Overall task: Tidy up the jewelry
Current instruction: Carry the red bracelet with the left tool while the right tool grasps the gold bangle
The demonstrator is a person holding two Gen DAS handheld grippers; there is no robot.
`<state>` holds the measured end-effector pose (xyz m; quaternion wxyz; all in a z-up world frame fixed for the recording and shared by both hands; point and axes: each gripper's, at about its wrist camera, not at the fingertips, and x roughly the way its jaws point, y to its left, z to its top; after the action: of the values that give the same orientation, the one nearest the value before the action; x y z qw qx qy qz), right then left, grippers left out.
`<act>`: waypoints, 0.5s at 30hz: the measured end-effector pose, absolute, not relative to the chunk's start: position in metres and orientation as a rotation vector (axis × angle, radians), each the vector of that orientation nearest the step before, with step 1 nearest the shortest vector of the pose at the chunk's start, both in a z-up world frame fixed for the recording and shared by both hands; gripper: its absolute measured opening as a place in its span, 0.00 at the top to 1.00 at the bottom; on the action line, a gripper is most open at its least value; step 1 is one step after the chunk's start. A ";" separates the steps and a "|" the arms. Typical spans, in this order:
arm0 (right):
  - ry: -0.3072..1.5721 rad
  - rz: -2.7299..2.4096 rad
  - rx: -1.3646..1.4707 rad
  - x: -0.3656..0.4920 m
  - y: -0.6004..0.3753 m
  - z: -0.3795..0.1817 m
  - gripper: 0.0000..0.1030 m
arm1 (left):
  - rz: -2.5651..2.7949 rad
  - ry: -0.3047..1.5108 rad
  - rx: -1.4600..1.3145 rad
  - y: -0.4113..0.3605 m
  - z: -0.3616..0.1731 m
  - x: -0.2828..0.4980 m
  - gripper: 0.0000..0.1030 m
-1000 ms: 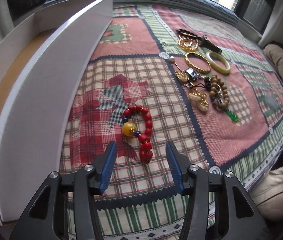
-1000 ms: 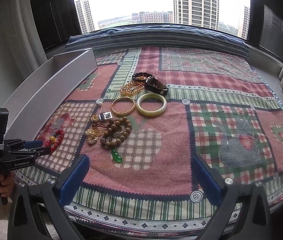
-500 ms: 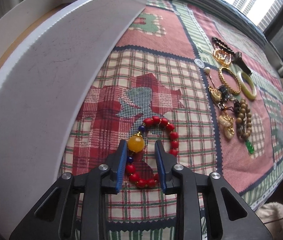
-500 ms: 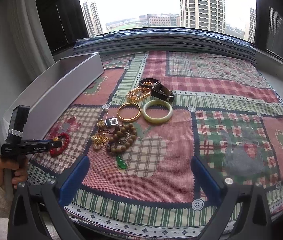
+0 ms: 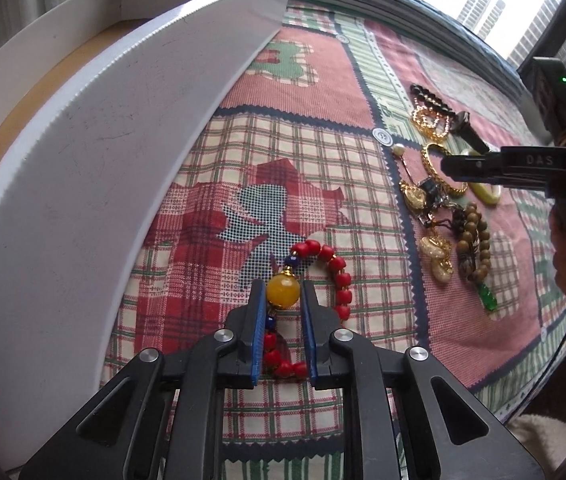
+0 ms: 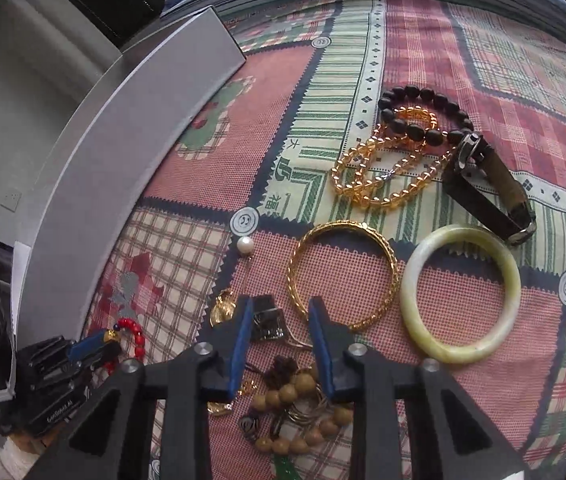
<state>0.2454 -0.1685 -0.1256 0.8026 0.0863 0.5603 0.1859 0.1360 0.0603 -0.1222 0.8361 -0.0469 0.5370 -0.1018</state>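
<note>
Jewelry is spread over a patchwork quilt (image 5: pixel 315 160), and the white box (image 5: pixel 83 184) standing along one edge of that quilt serves as the landmark. Just beside the box wall, a red bead bracelet (image 5: pixel 339 280) lies flat, and its large amber bead (image 5: pixel 282 290) is flanked by the blue pads of the left gripper (image 5: pixel 282 300), whose jaws are closing until the bead appears to be touched on both sides. Farther from the box, the remaining pieces are clustered: a gold bangle (image 6: pixel 343 272), a pale jade bangle (image 6: pixel 461 294) beside it, a dark bead bracelet (image 6: pixel 423 114), an amber bead strand (image 6: pixel 387 168) and a dark strap (image 6: pixel 487 196) beyond them. The right gripper (image 6: pixel 279 320) is held over this cluster, away from the box, with its jaws closing; a small dark square charm (image 6: pixel 267 322) is seen between them, though contact cannot be told. A brown wooden bead bracelet (image 6: pixel 303 412) lies beneath its body.
</note>
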 end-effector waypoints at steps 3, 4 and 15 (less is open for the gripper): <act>1.275 0.366 0.127 0.261 -0.152 -0.137 0.75 | -0.227 1.127 -0.111 0.061 -0.117 0.138 0.86; 1.270 0.352 0.107 0.263 -0.148 -0.138 0.77 | -0.230 1.124 -0.114 0.060 -0.116 0.139 0.86; 1.165 0.360 0.138 0.234 -0.148 -0.093 0.96 | -0.307 1.012 -0.206 0.070 -0.043 0.123 0.86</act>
<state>0.2343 -0.1479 -0.0928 0.8175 0.0646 0.5468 0.1689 0.1234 0.0697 -0.0435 0.8584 -0.0982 0.4817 -0.1461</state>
